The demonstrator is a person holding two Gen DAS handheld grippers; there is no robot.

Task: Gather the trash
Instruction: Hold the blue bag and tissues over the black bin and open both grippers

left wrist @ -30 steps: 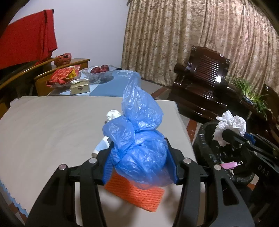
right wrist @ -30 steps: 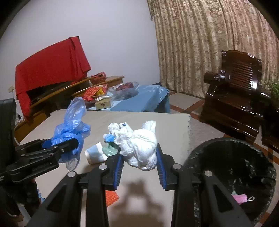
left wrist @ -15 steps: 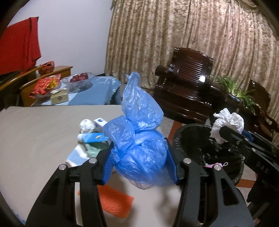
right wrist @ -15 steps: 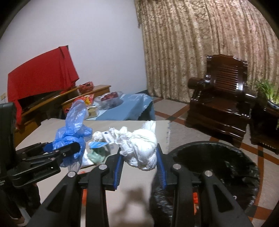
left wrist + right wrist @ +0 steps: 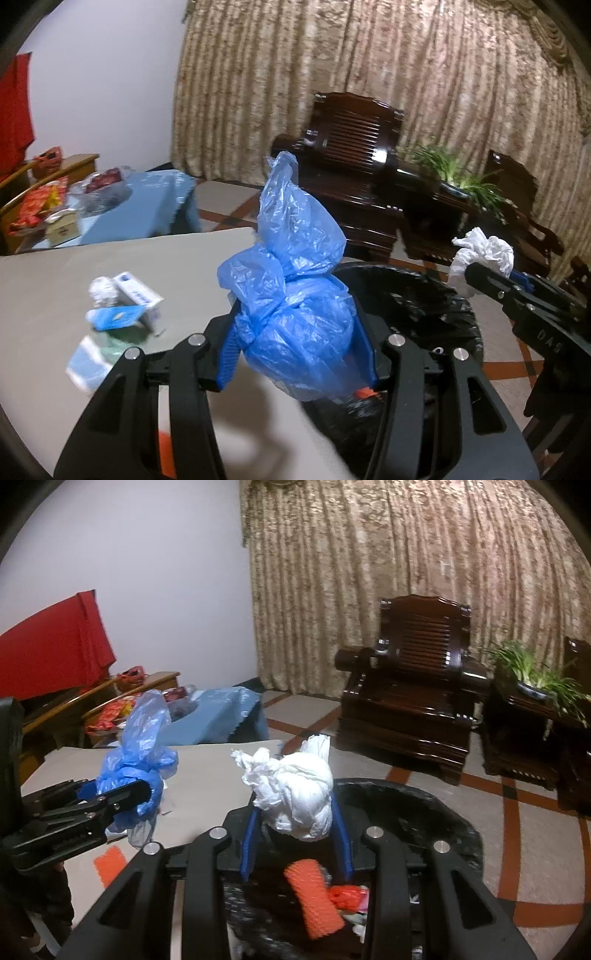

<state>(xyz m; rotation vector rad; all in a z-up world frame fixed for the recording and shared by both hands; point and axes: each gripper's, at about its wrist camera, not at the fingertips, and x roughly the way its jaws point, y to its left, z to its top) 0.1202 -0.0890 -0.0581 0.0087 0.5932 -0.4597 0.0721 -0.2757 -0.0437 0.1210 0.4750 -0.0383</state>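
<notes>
My left gripper (image 5: 297,347) is clamped on a knotted blue plastic bag (image 5: 295,314); the two blue pads press into its bulging lower half from either side, with the jaws only as wide as the bundle itself. The bag's loose twisted top stands upright above the pads. I hold it above the corner of the beige table (image 5: 110,266), right at the rim of the black trash bin (image 5: 417,295), so part of the bag already overhangs the bin's liner.

My right gripper (image 5: 295,834) grips a crumpled white wad of tissue (image 5: 295,794). Its pads close on the wad's lower sides, the jaws a moderate width apart and filled by the paper. The wad hangs directly over the bin's open mouth (image 5: 424,812). From the left wrist view the same wad (image 5: 480,254) shows at the tip of the right gripper, above the far side of the bin.

Inside the bin, below my right fingers, lie an orange foam net sleeve (image 5: 314,897) and some red crumpled wrapping (image 5: 345,895).

On the table to the left of the blue bag sit a small white and blue box (image 5: 138,295), a blue card (image 5: 114,317) and a blurred pale green item (image 5: 122,339) under them. An orange scrap (image 5: 109,862) lies on the table near the left gripper
</notes>
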